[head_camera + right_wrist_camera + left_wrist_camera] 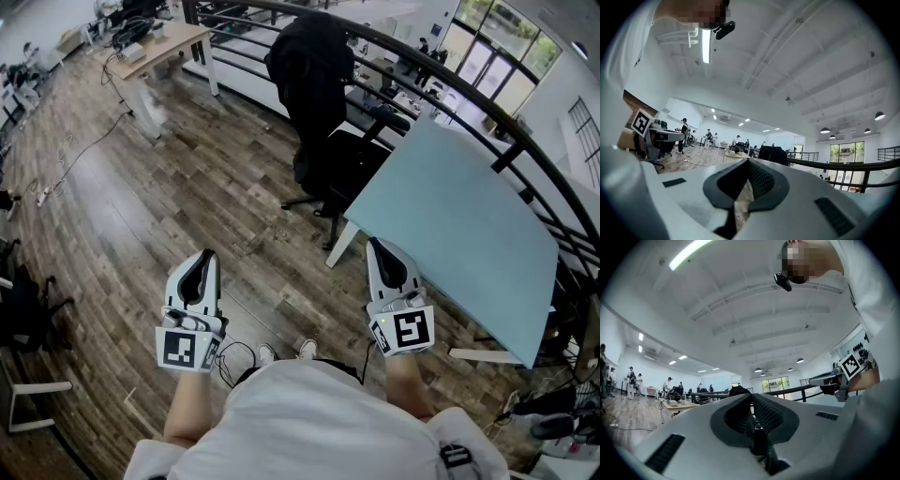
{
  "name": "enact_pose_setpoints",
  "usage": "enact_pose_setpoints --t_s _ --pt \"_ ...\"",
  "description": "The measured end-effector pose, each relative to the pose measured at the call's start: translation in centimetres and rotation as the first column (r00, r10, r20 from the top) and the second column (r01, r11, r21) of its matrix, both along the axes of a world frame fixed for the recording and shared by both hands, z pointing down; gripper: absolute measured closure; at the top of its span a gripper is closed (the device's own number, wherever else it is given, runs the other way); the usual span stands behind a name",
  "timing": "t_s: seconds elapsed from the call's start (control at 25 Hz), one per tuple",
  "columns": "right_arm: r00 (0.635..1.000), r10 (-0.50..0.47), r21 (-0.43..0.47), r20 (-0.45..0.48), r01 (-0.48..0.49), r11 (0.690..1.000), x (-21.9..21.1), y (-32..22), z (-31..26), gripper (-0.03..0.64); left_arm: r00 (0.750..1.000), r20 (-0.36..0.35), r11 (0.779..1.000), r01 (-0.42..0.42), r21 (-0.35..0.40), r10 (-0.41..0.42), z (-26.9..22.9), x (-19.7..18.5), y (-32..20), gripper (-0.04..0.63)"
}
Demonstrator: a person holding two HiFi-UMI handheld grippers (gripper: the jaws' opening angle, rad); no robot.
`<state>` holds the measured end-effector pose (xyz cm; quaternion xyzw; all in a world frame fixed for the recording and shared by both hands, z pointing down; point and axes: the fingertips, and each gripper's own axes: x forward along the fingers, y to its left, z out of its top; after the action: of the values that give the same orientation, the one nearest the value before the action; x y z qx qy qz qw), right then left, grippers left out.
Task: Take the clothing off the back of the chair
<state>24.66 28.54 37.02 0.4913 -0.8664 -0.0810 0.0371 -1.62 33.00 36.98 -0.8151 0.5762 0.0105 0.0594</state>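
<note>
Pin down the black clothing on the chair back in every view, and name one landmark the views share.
Head view: black clothing at top centre, draped over the office chair.
Left gripper view: small, just below centre, slightly left.
Right gripper view: small, just below centre, slightly right.
Shared landmark: the dark railing by the clothing.

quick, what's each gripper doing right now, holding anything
Left gripper: closed, nothing between its jaws.
Right gripper: closed, nothing between its jaws.
</note>
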Motion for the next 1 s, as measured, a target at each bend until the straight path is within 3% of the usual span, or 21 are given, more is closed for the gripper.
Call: enact_pose_setpoints --t_s 0.16,0.36,0.68,1.0 --pt "1.000 -0.015 -0.015 0.009 0.015 1.000 0.5 -0.3 0.4 0.598 1.000 -0.002 1.000 0.005 -0.003 -0.005 0.0 0.7 -0.2 0.555" --pt "0.986 -0.118 -0.051 0.114 0.125 0.991 0.9 -1.2 1.1 0.597 0.999 0.020 1.000 0.025 -0.011 -0.025 0.5 1.7 -0.9 0.555" --pt "0.982 -0.127 -0.086 0.143 0.140 0.986 2.0 -3.9 3.1 0.597 0.998 0.039 0.997 0.051 -0.052 -0.049 2.2 2.2 -2.9 0.555" --pt "0.992 -0.072 -0.110 0.103 0.083 0.990 -0.2 -11.9 4.0 0.597 0.999 -0.026 0.998 -0.029 -0.048 0.028 4.0 0.8 -13.3 0.555"
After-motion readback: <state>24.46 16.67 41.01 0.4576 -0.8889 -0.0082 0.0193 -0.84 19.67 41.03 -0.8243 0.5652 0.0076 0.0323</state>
